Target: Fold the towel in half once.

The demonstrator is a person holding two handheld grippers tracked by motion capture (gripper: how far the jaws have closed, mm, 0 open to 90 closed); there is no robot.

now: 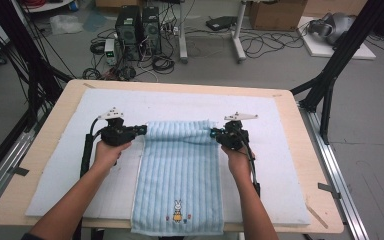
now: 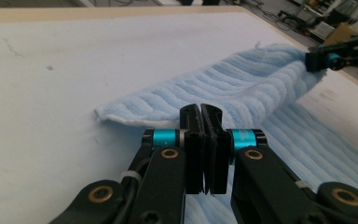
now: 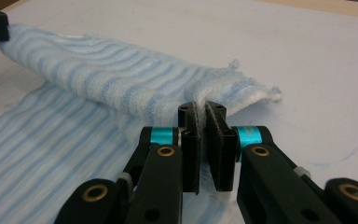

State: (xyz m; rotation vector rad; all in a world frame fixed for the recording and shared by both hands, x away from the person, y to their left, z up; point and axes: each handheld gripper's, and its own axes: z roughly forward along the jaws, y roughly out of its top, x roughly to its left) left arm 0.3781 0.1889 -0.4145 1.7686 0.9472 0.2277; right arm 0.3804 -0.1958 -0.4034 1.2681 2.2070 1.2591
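Note:
A light blue striped towel (image 1: 179, 165) with a small rabbit picture near its front end lies on the white mat (image 1: 60, 170); its front end hangs over the table's near edge. My left gripper (image 1: 143, 130) is shut on the towel's far left corner. My right gripper (image 1: 214, 133) is shut on the far right corner. Both corners are lifted, and the far edge is folded over toward me. In the left gripper view the closed jaws pinch the towel (image 2: 223, 88) at my left gripper (image 2: 202, 108). In the right gripper view the towel (image 3: 121, 79) is clamped in my right gripper (image 3: 201, 106).
The mat covers a wooden table (image 1: 300, 135). Behind the table, computer towers (image 1: 137, 30), cables and a cardboard box (image 1: 275, 14) stand on the floor. Black frame posts (image 1: 335, 65) rise at both sides. Bare mat lies left, right and beyond the towel.

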